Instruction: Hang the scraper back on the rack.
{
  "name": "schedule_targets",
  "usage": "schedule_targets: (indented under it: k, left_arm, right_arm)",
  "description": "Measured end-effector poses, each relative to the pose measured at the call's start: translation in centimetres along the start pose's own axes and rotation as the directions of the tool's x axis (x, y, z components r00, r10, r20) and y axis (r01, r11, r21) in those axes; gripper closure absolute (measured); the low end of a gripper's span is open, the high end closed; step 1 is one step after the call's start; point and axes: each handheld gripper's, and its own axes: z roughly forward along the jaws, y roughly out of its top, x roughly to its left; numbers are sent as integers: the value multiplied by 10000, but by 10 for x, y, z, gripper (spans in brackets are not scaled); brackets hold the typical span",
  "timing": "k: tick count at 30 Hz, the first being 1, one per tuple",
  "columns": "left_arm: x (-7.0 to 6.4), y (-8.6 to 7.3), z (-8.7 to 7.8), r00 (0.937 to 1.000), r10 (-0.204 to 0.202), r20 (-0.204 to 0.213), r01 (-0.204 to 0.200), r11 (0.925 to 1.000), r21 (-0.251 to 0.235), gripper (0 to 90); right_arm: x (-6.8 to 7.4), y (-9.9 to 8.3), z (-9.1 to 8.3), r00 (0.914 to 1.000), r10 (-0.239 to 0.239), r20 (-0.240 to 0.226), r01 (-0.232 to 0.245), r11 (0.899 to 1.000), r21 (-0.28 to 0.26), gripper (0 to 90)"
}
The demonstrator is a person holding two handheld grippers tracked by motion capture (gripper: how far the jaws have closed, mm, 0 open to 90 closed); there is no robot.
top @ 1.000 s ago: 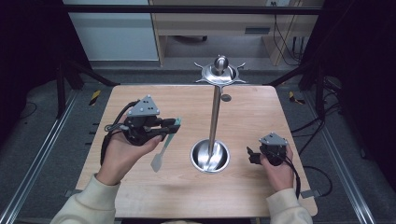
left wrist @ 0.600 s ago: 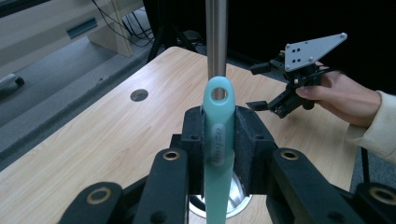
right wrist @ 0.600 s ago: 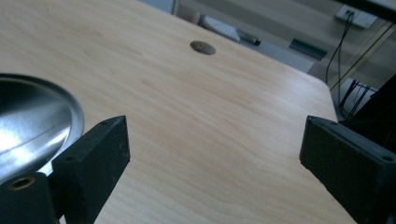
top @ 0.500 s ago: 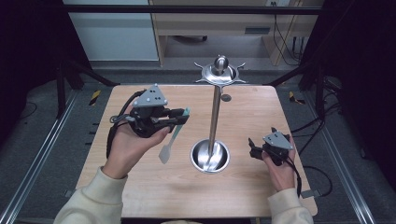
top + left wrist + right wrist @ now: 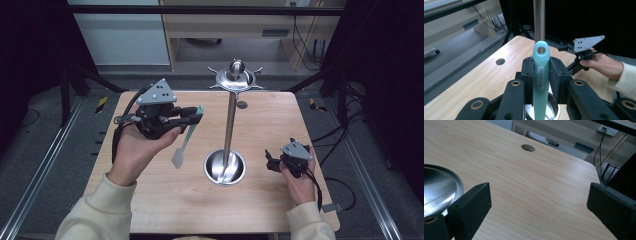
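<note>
A teal spatula (image 5: 186,140) with a pale blade hangs above the table, handle uppermost. My left gripper (image 5: 197,114) is shut on its handle, left of the stand's pole. In the left gripper view the teal handle (image 5: 540,75) stands between the jaws, its hanging hole uppermost, with the steel pole (image 5: 539,20) straight behind it. The steel stand (image 5: 229,125) has a round base (image 5: 225,169) and a hooked crown (image 5: 236,77). My right gripper (image 5: 270,163) rests low at the table's right, jaws wide apart and holding nothing (image 5: 539,202), pointing toward the base (image 5: 439,185).
The wooden table (image 5: 165,210) has a small round hole (image 5: 242,104) behind the pole, also visible as the hole (image 5: 528,147) ahead of the right jaws. My right hand and its gripper (image 5: 576,67) lie beyond the stand in the left gripper view. Floor rails flank the table.
My left gripper has lifted the spatula higher and carried it farther from me, toward the pole. The right gripper has barely shifted.
</note>
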Motion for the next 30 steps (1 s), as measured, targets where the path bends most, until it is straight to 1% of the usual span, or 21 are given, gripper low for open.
schedule_targets:
  k: [6, 9, 11, 15, 21, 25, 30]
  left_arm:
    - [-2, 8, -4, 9999, 114, -105, -115, 9999, -128, 745]
    - [-4, 11, -6, 9999, 122, -91, -124, 9997, -227, 745]
    - [-4, 14, -8, 9997, 221, -95, -223, 9995, -201, 746]
    - [-5, 19, -11, 9997, 223, -132, -227, 9993, -310, 745]
    - [-7, 27, -13, 9991, 412, -118, -417, 9981, -446, 745]
    - [-6, 28, -14, 9990, 426, -163, -433, 9980, -462, 745]
    - [-2, 28, -12, 9996, 253, -120, -260, 9978, -614, 745]
  right_arm:
    - [0, 0, 0, 10000, -29, -9, 29, 10000, 61, 57]
    - [1, 0, 0, 10000, -63, -48, 64, 9999, 113, 55]
    - [2, -1, 0, 9999, -93, -47, 94, 9998, 176, 54]
    - [3, -2, 2, 9998, -149, -114, 153, 9992, 365, 54]
    - [3, -4, 2, 9998, -132, -166, 140, 9988, 472, 54]
    - [2, -4, 2, 9998, -111, -160, 118, 9988, 470, 54]
    - [1, -4, 1, 9998, -169, -69, 173, 9986, 510, 54]
